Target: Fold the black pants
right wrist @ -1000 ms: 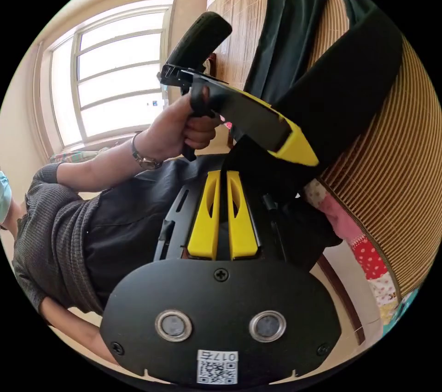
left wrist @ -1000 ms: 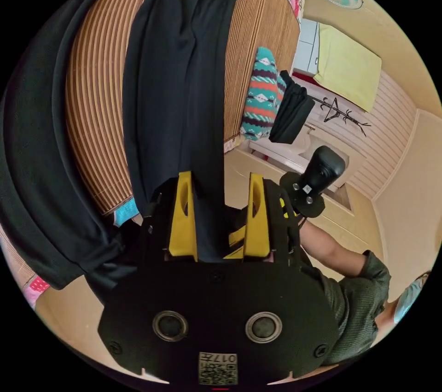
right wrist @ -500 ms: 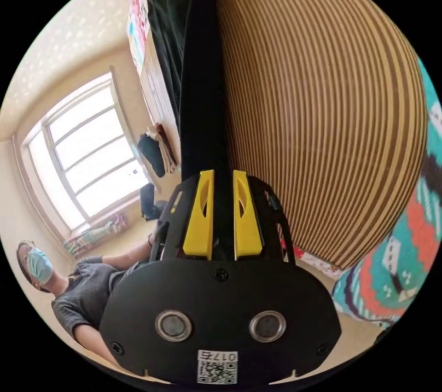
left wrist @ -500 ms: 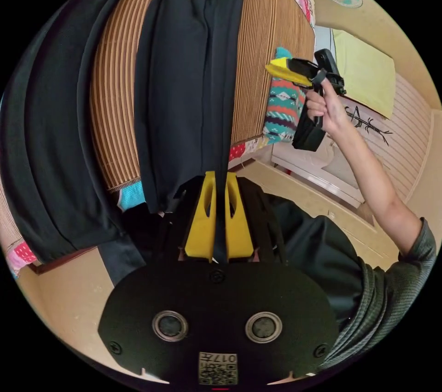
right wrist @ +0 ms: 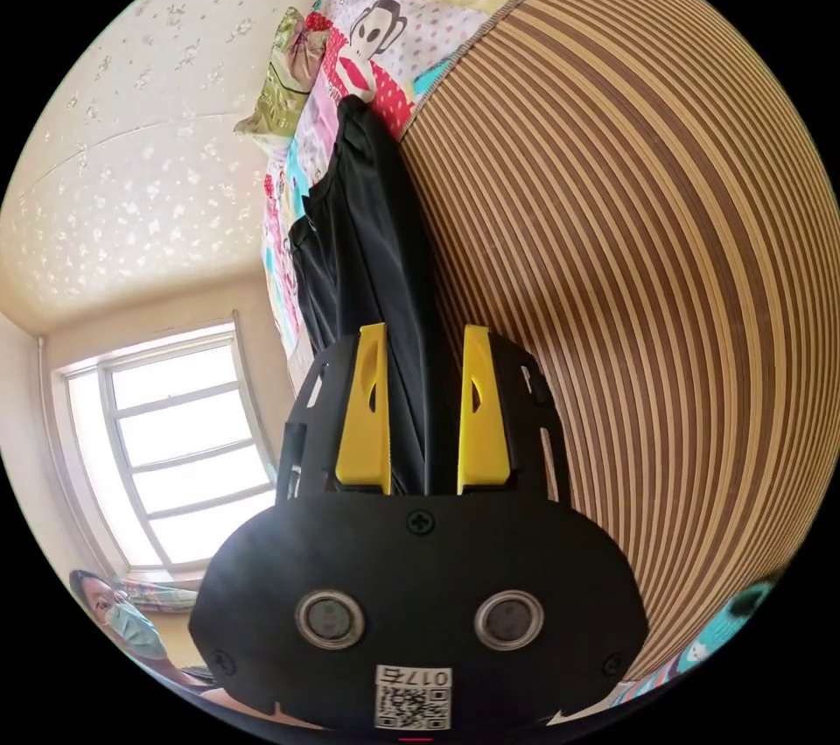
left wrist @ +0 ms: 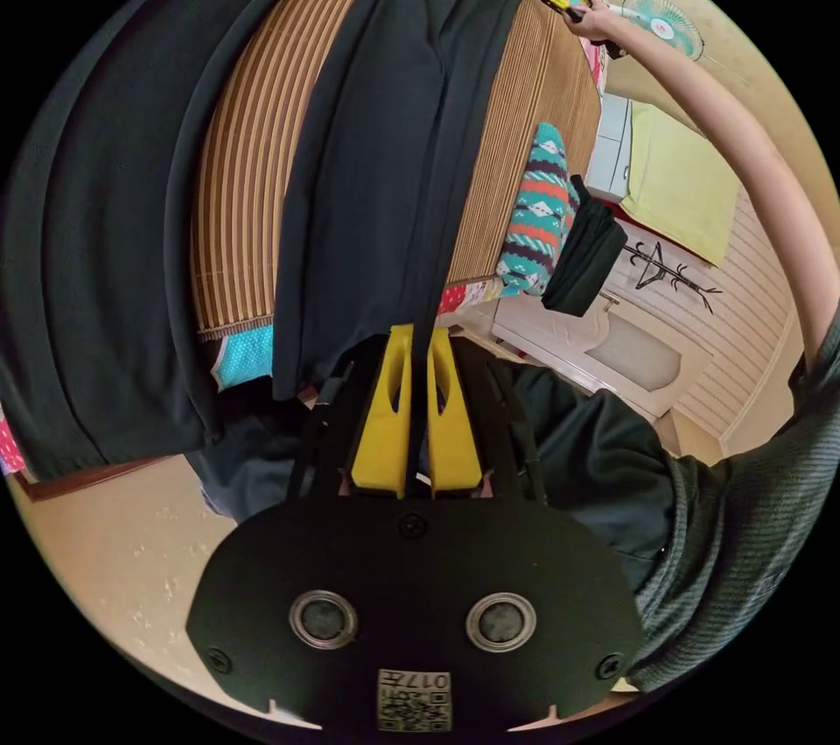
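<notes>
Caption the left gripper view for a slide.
Left gripper clamps the black pants draped over a striped mat.

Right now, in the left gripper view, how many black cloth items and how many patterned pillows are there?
Black cloth items: 2, the black pants on the striped mat and a folded black garment.
Patterned pillows: 1, teal.
Total: 3.
</notes>
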Available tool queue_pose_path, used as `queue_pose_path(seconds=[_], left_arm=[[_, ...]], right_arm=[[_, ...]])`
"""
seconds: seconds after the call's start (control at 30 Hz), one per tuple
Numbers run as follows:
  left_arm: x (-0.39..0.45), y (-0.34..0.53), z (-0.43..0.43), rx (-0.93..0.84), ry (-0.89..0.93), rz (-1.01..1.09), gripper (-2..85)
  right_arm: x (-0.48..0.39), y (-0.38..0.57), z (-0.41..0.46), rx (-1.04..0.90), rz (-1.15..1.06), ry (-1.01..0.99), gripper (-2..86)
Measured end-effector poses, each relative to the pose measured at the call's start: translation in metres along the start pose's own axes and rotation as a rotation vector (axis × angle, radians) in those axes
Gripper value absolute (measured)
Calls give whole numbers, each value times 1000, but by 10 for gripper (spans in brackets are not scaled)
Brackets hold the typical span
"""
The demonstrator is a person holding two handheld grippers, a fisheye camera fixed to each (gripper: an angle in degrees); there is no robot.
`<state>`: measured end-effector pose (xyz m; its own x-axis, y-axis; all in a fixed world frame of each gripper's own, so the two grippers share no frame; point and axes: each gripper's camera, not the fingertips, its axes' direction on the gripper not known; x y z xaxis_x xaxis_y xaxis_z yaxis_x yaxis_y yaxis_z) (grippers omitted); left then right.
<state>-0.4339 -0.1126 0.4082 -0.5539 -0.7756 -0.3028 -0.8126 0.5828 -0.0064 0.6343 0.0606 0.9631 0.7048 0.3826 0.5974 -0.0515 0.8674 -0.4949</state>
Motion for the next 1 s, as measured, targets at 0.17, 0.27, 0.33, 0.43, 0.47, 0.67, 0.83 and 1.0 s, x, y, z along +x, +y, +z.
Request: queue_pose_path(seconds=[0.17, 0.27, 0.33, 0.43, 0.47, 0.67, 0.83, 1.0], left_arm=[[-9, 9, 10, 14, 64, 5, 1], [-12, 18, 7, 17, 124, 39, -1], [-16, 30, -6, -12, 191, 74, -2], [-26, 57, -38, -12, 161, 102, -1], [-29, 62, -46, -8, 142, 98, -1], [-94, 103, -134, 121, -3, -64, 2], [-140, 112, -164, 125, -41, -236, 5], [-131, 100, -154, 3, -144, -185, 6]], right_arm=[[-21, -29, 21, 69, -43, 98, 65], [-58, -22, 40, 74, -206, 228, 37], [-93, -12, 59, 38, -402, 200, 30], [-150, -3, 105, -82, -574, 132, 25], [-172, 0, 127, -129, -608, 107, 25], [-213, 17, 214, -180, -543, -80, 27], [-154, 68, 239, -235, -440, -202, 49], [-65, 211, 239, -522, -585, 115, 66]])
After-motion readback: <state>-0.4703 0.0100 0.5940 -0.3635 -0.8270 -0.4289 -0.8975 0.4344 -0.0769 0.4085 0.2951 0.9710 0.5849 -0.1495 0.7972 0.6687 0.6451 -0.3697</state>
